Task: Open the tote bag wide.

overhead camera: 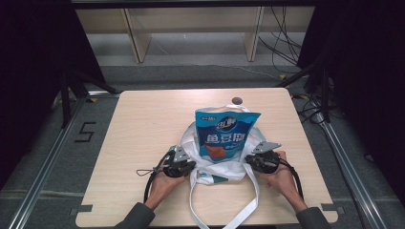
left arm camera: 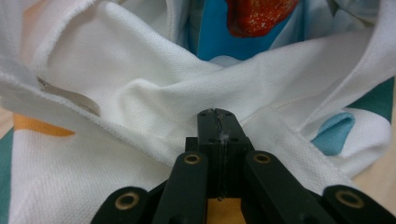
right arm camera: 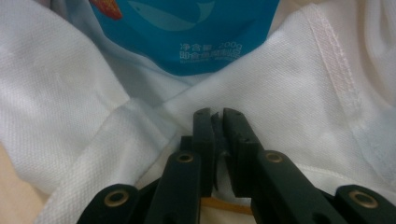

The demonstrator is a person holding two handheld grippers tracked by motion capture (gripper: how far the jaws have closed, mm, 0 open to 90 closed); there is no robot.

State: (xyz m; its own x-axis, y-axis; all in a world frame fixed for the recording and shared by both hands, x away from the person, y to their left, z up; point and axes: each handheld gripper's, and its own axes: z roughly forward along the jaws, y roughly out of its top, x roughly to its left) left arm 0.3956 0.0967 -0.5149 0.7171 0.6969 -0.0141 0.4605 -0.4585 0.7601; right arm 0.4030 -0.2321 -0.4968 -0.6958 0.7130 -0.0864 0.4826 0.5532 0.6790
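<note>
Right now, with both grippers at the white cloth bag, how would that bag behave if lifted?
The white cloth bag would probably sag: its fabric folds and its straps lie limp. The upright blue snack pouch inside might tip.

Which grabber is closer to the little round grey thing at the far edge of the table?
Right. The right gripper sits below the grey disc and slightly to its right, beside the blue snack bag. The left gripper is farther, down on the white tote bag's other side.
</note>
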